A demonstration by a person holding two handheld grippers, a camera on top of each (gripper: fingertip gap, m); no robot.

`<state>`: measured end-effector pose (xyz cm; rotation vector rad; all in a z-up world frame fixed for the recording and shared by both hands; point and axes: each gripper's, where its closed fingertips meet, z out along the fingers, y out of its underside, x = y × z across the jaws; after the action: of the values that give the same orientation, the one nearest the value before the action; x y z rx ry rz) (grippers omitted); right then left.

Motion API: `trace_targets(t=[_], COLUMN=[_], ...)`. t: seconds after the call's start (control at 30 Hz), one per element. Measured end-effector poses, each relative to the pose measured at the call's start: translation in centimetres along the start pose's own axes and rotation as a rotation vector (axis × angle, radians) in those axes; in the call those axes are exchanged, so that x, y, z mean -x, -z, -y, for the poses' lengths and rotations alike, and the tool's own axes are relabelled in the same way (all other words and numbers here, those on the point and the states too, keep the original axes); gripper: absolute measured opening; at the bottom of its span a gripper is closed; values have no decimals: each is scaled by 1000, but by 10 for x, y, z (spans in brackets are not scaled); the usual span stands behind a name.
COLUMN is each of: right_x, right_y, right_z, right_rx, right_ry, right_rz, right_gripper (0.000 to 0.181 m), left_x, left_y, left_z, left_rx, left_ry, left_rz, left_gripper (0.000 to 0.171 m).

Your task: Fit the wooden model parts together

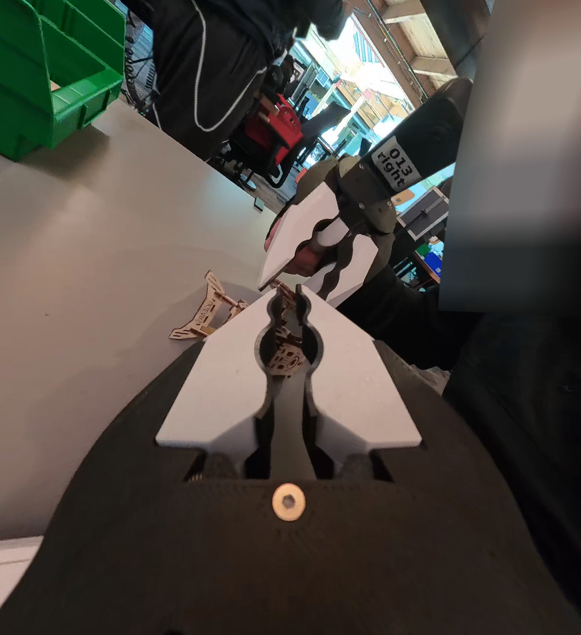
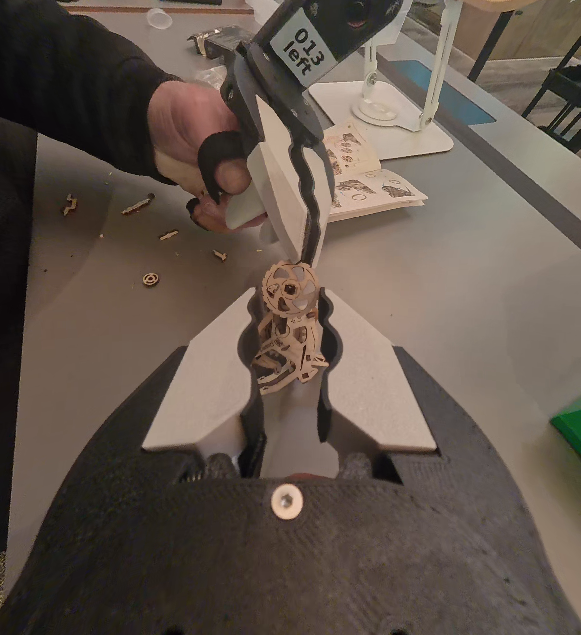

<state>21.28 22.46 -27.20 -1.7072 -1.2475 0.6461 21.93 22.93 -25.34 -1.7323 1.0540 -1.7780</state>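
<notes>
The right claw [image 2: 289, 295] is closed on a half-built wooden model [image 2: 289, 350], which stands upright between its two fingers above the grey bench [image 2: 454, 309]. A toothed wooden wheel [image 2: 289, 288] sits at the top of the model, just past the fingertips. The left claw [image 2: 303, 256] comes down from above with its fingers nearly together, their tips at the rim of that wheel; whether they actually pinch it I cannot tell. In the left wrist view the left claw [image 1: 287, 292] shows only a narrow gap, with the model [image 1: 284, 360] seen through it. Loose wooden pieces [image 2: 138, 204] lie scattered on the bench to the left, an open instruction booklet [image 2: 368, 185] lies farther back, and a green bin [image 1: 41, 75] stands near the bench edge
</notes>
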Motion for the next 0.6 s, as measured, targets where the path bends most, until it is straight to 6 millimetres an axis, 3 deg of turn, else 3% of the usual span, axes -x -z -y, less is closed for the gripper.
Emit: trace_targets(t=[0.27, 0.43, 0.6], right_x=[1, 1, 0], right_y=[-2, -1, -1], right_z=[-1, -2, -3], right_rx=[70, 32, -2], right_ry=[24, -29, -89], right_rz=[14, 74, 140], right_gripper=[29, 29, 29], left_x=[3, 4, 7], left_y=[4, 2, 1], left_z=[-5, -6, -5], left_rx=[-48, -28, -86], left_ry=[70, 70, 189], left_rz=[17, 78, 87], left_gripper=[1, 2, 2])
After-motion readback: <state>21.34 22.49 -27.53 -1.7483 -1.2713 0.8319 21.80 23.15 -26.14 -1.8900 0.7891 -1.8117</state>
